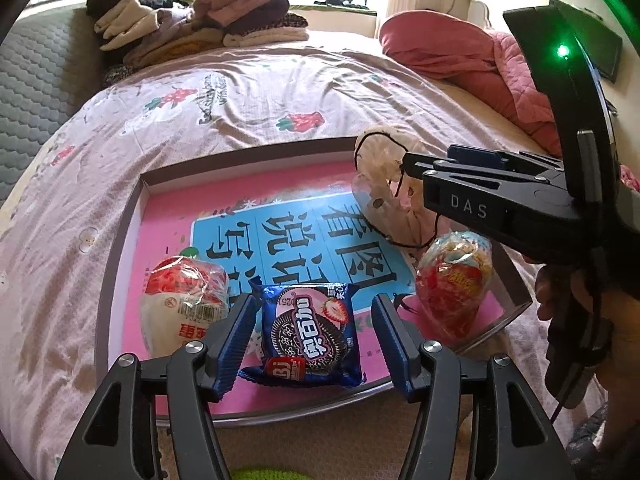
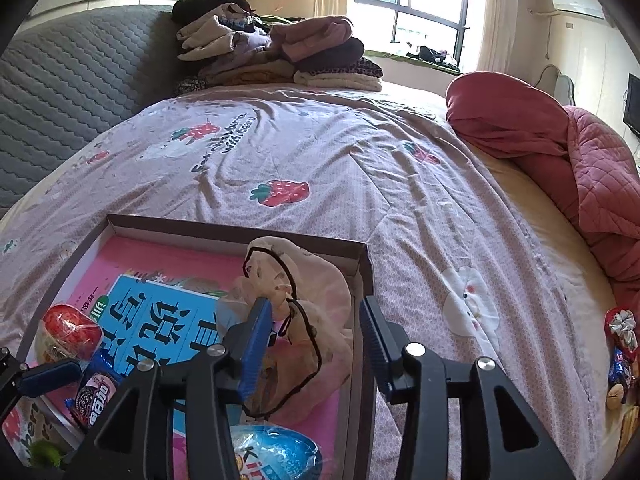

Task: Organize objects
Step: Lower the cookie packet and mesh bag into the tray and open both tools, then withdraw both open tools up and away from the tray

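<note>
Bed: pink strawberry-print bedspread [image 2: 320, 152] under window light, with folded clothes [image 2: 280, 56] stacked at the far side and a red quilt [image 2: 560, 148] bunched on the right.
Tray: shallow cardboard box tray [image 1: 120, 248] lies on the bedspread; a pink and blue book [image 1: 280, 232] with large characters covers its floor.
Left tongs: left tongs [image 1: 314, 340] are spread open over the near edge of the tray, blue pads apart, gripping nothing.
Cookie pack: blue Oreo cookie pack [image 1: 310, 336] lies flat on the book, directly between the two left pads and apart from both.
Bun: wrapped red and white bun [image 1: 182, 304] sits just left of the left pad, in the tray's near left part.
Egg: wrapped candy egg [image 1: 452, 280] stands at the tray's right edge, to the right of the left tongs.
Right tongs: right tongs [image 2: 316, 344] are open and hold nothing; they reach over the tray's right side.
Pouch: beige drawstring pouch [image 2: 304, 280] with a dark cord lies in the tray's far right corner, just ahead of the right tongs; the left pad overlaps it in the right wrist view, though contact cannot be judged.
Other snacks: small wrapped snacks [image 2: 620, 344] lie on the bedspread well to the right of the tray.
</note>
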